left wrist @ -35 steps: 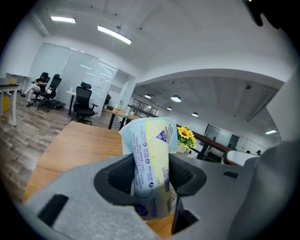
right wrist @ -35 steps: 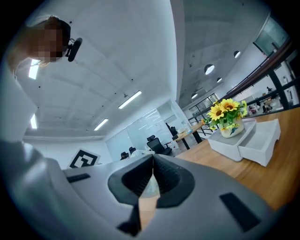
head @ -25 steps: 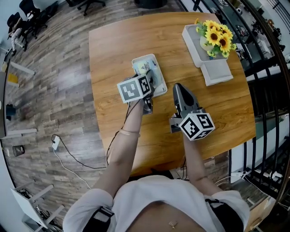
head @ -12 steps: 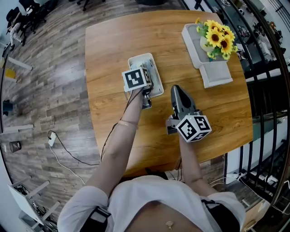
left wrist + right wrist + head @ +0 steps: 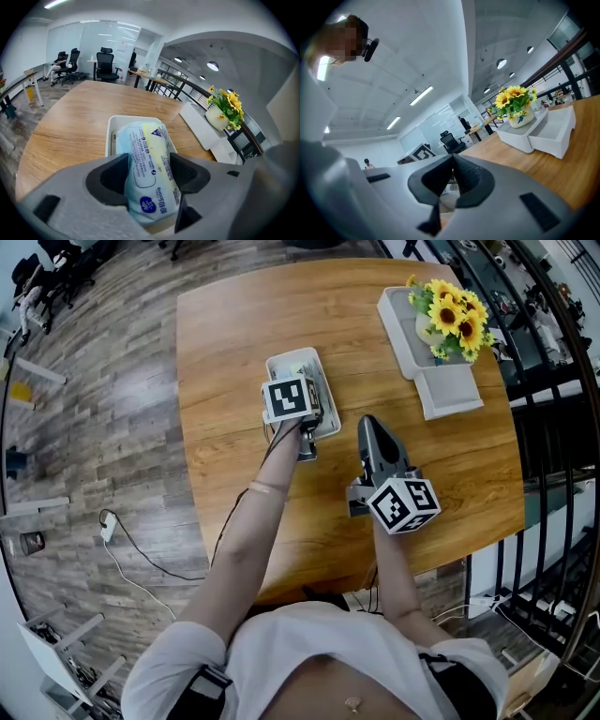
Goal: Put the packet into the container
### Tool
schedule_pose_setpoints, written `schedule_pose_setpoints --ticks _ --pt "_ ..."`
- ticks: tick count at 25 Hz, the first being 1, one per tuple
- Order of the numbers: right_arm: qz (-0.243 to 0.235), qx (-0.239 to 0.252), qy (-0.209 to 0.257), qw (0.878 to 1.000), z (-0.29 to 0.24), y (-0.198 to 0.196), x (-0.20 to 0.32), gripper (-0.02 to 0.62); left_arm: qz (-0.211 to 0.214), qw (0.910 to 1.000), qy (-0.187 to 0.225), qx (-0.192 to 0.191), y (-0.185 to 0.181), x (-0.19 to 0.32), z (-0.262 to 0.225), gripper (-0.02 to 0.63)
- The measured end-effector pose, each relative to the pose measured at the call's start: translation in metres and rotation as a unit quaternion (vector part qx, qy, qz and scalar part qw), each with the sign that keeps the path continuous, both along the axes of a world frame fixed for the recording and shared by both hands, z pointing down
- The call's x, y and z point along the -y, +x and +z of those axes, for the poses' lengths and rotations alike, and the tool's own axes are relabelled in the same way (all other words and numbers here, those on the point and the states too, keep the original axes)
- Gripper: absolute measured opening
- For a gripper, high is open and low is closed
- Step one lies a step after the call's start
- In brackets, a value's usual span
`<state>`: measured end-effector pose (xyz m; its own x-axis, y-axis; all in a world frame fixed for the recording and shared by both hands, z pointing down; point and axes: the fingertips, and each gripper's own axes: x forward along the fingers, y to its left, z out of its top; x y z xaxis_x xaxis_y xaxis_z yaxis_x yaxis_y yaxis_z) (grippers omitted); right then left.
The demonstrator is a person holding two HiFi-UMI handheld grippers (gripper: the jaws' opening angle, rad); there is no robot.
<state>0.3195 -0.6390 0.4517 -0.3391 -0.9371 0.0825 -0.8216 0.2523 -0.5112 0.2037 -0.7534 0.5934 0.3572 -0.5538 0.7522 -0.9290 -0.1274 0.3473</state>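
Right gripper view: my right gripper (image 5: 453, 164) idles, jaws together, empty | my left gripper (image 5: 149, 161) has just been opening its jaws, now wide | packet (image 5: 149, 178) lies loose between them, down in the white container (image 5: 110, 129) | placing looks done bar lifting clear.

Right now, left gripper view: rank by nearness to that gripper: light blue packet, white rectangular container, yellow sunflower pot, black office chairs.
1. Blue packet, between jaws that just opened further.
2. White container, underneath.
3. Sunflower pot, right.
4. Office chairs, background.
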Motion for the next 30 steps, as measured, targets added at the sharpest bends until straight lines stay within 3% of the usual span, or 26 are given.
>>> schedule_pose_setpoints --ticks 12,16,22,24,28,30 --pt "-0.003 0.006 0.001 1.000 -0.003 -0.014 -0.008 0.012 -0.003 0.9968 0.058 -0.054 -0.024 -0.012 -0.037 0.328" --pt "0.003 0.003 0.004 1.000 -0.004 -0.022 -0.008 0.012 0.019 0.9913 0.127 -0.029 -0.040 -0.023 -0.060 0.327" --pt "0.005 -0.025 0.003 1.000 -0.007 -0.038 -0.016 0.012 0.069 0.9675 0.242 -0.022 -0.043 -0.051 -0.092 0.322" --pt "0.006 -0.034 0.001 0.999 -0.005 -0.043 -0.020 0.012 0.058 0.9607 0.269 -0.034 -0.048 -0.059 -0.100 0.269" --pt "0.005 -0.056 0.002 0.998 -0.001 -0.053 -0.026 0.012 0.034 0.9461 0.321 -0.030 -0.063 -0.072 -0.118 0.086" --pt "-0.001 -0.061 0.004 0.998 -0.001 -0.060 -0.030 0.011 0.037 0.9394 0.339 -0.032 -0.065 -0.079 -0.126 0.036"
